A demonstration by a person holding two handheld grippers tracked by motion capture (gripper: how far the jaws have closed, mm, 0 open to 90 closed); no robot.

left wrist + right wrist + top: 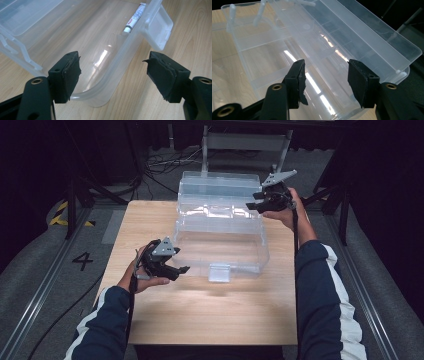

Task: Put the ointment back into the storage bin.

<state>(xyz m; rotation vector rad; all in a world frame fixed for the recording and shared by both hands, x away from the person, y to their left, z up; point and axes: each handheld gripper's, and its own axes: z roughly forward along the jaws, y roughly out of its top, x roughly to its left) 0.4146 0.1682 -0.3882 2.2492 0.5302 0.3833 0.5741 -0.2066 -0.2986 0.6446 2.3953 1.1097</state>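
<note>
I have my left gripper (181,268) at the near corner of the clear box (220,227), jaws apart and holding nothing; the corner rim sits low between them. My right gripper (254,201) is at the far side, jaws also released, over the raised lid (372,27). The box rests open on the surface (200,315), with a tube (133,18) lying inside, beyond my left jaws.

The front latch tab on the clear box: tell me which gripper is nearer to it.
Left. The left gripper hangs just left of the latch tab at the clear box's front edge, jaws open. The right gripper is at the far right corner, over the raised lid.
</note>
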